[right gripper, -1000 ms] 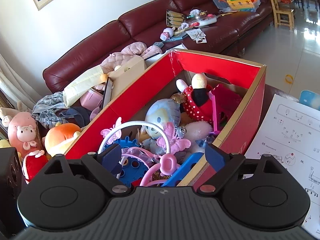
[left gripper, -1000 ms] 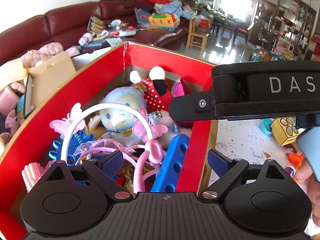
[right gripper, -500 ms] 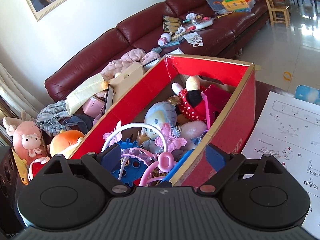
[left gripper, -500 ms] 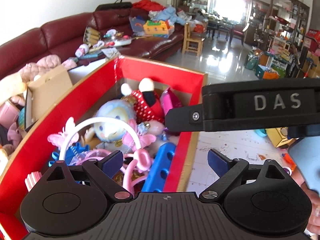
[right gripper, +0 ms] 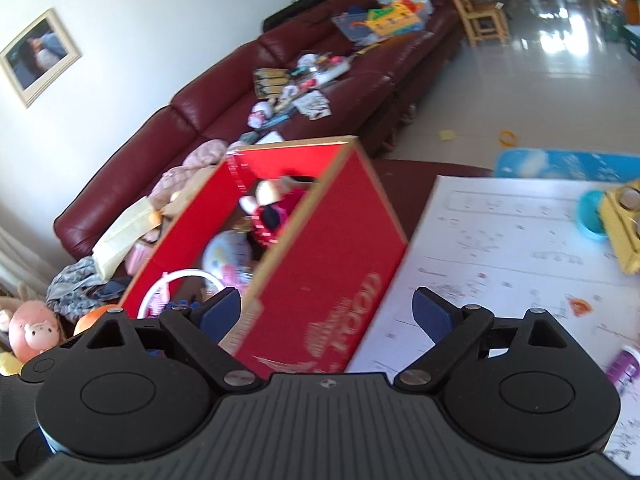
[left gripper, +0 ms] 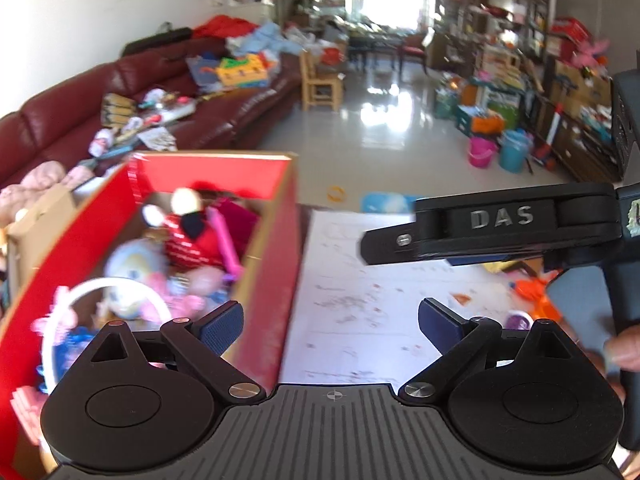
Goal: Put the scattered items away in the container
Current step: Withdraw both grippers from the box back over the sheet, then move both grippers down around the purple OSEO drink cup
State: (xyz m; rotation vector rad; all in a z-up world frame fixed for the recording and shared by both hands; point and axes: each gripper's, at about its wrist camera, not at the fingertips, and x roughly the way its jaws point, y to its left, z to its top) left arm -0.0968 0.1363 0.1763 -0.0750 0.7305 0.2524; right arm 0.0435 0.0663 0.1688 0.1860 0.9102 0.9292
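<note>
Right wrist view: your right gripper [right gripper: 326, 314] is spread, empty.
Left gripper [left gripper: 330, 322]: released, empty.
Red box [right gripper: 320, 264]: just ahead-left.
Risk: swinging toward yellow toy [right gripper: 624, 224], you clip the box.

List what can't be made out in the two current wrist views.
- Left wrist: toys in the red box are motion-blurred; near ones sit behind the left gripper body.
- Left wrist: the right gripper's fingertips are cut off; only its side shows.
- Right wrist: print on the white sheet is blurred, unreadable.
- Right wrist: yellow toy is cut by the right edge.
</note>
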